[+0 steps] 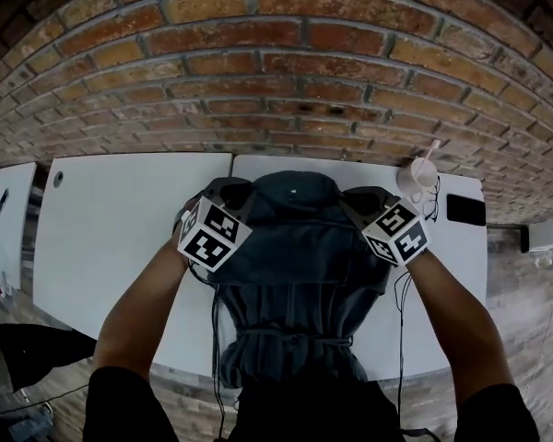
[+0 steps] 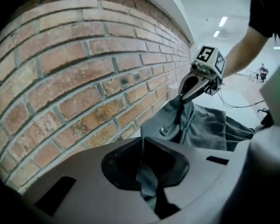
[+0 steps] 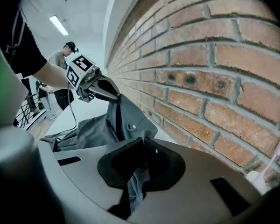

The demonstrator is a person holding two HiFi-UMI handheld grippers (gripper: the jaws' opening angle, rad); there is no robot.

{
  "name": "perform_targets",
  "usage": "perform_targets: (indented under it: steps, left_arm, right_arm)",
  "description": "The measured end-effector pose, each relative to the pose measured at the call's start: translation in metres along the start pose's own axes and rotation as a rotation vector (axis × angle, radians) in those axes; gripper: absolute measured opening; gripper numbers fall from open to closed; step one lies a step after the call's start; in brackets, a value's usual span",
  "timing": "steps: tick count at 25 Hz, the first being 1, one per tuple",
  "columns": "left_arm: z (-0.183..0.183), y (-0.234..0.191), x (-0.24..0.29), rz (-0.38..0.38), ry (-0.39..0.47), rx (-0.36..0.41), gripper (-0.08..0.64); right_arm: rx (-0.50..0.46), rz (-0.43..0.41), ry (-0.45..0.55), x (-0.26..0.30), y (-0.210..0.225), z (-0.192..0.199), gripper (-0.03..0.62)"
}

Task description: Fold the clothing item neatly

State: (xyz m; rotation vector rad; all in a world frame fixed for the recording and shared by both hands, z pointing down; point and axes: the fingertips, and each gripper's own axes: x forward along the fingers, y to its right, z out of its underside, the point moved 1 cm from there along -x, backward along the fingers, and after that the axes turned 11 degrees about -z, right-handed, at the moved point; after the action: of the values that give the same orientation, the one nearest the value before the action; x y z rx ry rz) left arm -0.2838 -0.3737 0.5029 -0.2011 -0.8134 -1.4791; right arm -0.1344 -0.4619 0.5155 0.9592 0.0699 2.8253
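A dark grey garment [image 1: 295, 274] hangs in front of me over the white table [image 1: 120, 228], its lower part draping past the near edge. My left gripper [image 1: 229, 194] is shut on the garment's upper left corner. My right gripper [image 1: 365, 201] is shut on the upper right corner. In the left gripper view a fold of grey cloth [image 2: 148, 181] is pinched in the closed left gripper [image 2: 142, 146], and the right gripper [image 2: 196, 85] holds the far corner. In the right gripper view, cloth [image 3: 133, 185] is likewise clamped in the right gripper [image 3: 143, 146], with the left gripper [image 3: 100, 85] opposite.
A brick wall [image 1: 286, 72] rises just behind the table. A white cup with a pink stick [image 1: 417, 178] and a black phone [image 1: 465, 209] lie at the table's far right. A second white table [image 1: 5, 210] stands at the left. A person [image 3: 65, 59] stands in the background.
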Motion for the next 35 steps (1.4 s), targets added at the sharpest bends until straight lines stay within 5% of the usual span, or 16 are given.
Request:
perform_targets:
  steps: [8, 15, 18, 21, 25, 28, 31, 35]
  left_arm:
    - [0.023, 0.078, -0.075, 0.061, 0.118, 0.157, 0.014]
    - [0.114, 0.156, -0.084, 0.21, -0.044, 0.363, 0.014]
    - [0.135, 0.159, -0.083, 0.239, -0.128, 0.289, 0.054]
    - [0.133, 0.149, -0.096, 0.254, -0.13, 0.156, 0.135]
    - [0.131, 0.11, -0.109, 0.189, -0.133, 0.072, 0.135]
    - [0.115, 0.091, -0.105, 0.147, -0.118, 0.006, 0.134]
    - [0.097, 0.097, -0.086, 0.171, -0.112, -0.026, 0.132]
    - [0.131, 0.105, -0.046, 0.15, -0.278, 0.097, 0.132]
  right_arm:
    - [-0.171, -0.184, 0.003, -0.031, -0.084, 0.027, 0.017]
    - [-0.16, -0.332, -0.281, -0.01, -0.129, 0.123, 0.031]
    - [-0.101, -0.335, -0.381, -0.01, -0.125, 0.155, 0.16]
    - [-0.074, -0.364, -0.367, -0.022, -0.129, 0.152, 0.166]
    - [-0.119, -0.406, -0.25, -0.036, -0.137, 0.108, 0.163]
    - [-0.023, -0.302, -0.14, -0.029, -0.112, 0.077, 0.156]
    - [-0.005, -0.155, -0.24, -0.013, -0.079, 0.093, 0.068]
    - [-0.063, -0.17, -0.478, -0.003, -0.066, 0.155, 0.072]
